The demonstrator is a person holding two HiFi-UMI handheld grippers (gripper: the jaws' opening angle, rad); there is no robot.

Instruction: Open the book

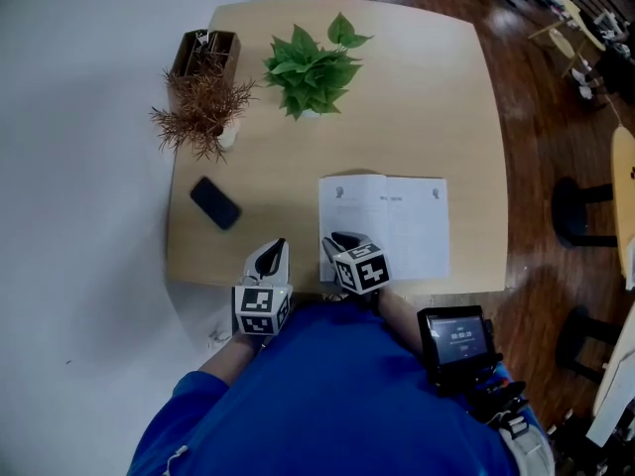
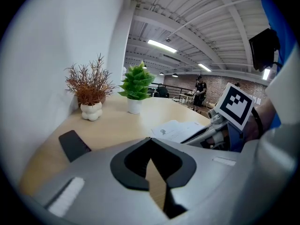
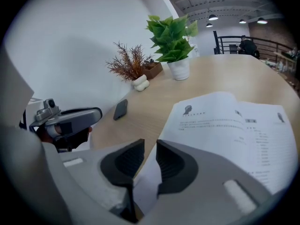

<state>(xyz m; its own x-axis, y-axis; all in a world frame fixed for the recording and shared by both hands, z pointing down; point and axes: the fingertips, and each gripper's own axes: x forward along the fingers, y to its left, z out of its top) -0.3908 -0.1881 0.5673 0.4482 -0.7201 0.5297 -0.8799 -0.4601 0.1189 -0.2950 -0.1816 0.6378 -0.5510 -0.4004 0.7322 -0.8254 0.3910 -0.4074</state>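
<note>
Jaws pressed together, the left gripper hovers at the table's near edge. Beside it, the right gripper, jaws slightly parted, sits over the near-left corner of the open book. Farther off lie a phone and two plants.

Near-left corner of the book under the right gripper
</note>
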